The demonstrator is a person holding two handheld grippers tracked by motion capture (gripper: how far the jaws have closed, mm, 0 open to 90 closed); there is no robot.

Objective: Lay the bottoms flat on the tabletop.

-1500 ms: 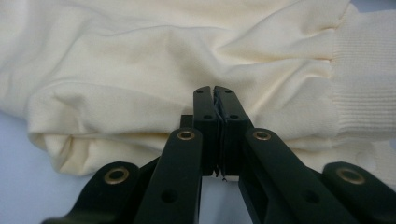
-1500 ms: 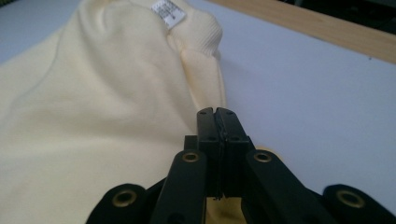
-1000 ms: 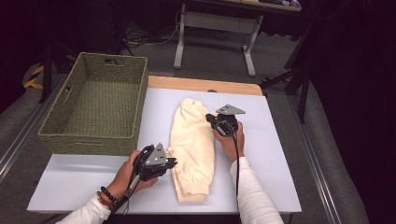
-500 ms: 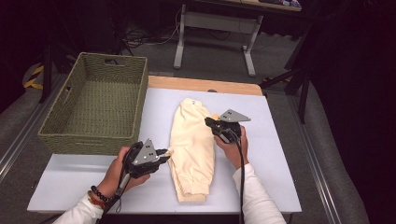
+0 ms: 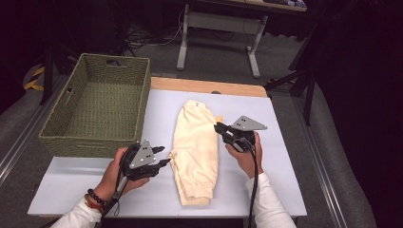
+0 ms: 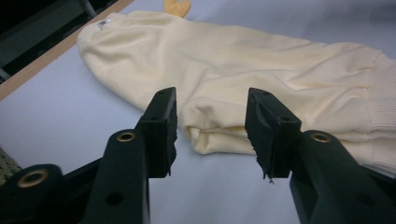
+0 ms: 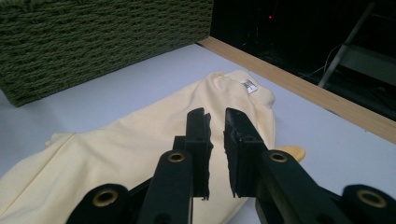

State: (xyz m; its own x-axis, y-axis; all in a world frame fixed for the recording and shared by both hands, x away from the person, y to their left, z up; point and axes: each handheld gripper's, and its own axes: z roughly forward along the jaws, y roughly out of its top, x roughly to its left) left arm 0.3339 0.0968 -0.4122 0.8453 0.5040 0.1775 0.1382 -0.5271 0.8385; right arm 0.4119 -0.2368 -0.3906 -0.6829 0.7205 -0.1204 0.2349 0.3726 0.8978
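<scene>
A cream sweatshirt (image 5: 197, 152) lies folded lengthwise on the white table top (image 5: 285, 156), collar toward the far edge. My left gripper (image 5: 161, 156) sits just left of the garment's lower half. Its jaws have just been opening and stand apart with nothing between them. In the left gripper view the left gripper (image 6: 211, 95) points at a folded edge of the sweatshirt (image 6: 261, 65) just beyond its tips. My right gripper (image 5: 219, 127) hovers at the garment's right edge. Its jaws have been opening to a narrow gap. The right gripper (image 7: 215, 114) holds nothing above the sweatshirt (image 7: 116, 144).
A green woven basket (image 5: 95, 102) stands on the table's left side, its wall (image 7: 93, 42) close behind the garment. A small yellow piece (image 5: 218, 118) lies by the garment's upper right. A wooden strip (image 5: 209, 86) edges the far side of the table. Metal table legs (image 5: 218, 28) stand beyond.
The left gripper has drawn back to the left off the garment and its jaws have parted. The right gripper has lifted and shifted slightly right, its jaws opening a crack.
</scene>
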